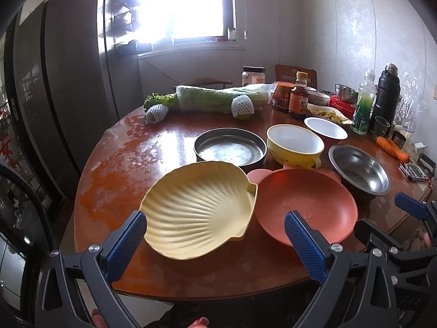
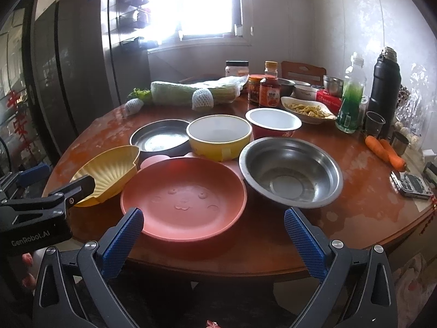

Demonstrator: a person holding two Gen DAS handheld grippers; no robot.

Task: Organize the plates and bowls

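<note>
Two handheld grippers hover at the near edge of a round wooden table (image 2: 355, 235), both with their blue-padded jaws spread wide and nothing between them. The left gripper (image 1: 215, 224) faces a pale yellow shell-shaped dish (image 1: 199, 213), which lies directly ahead of its fingers, its near rim between the tips. Just to that gripper's right, touching the shell dish, lies a pink plate (image 1: 306, 205). The right gripper (image 2: 213, 220) is centred on that same pink plate (image 2: 183, 196), with a steel bowl (image 2: 291, 175) ahead to its right. Farther ahead stand a yellow bowl (image 2: 220, 136), a dark round pan (image 2: 159, 138) and a red bowl (image 2: 273, 124). Nothing looks stacked yet, so the sorting seems to be at its start; the likely next move is to close on one rim and lift. Only the right view shows the faint animal face pressed into the pink plate, and the left gripper from the side. Only the left view shows the shell dish's full ribbing.
</note>
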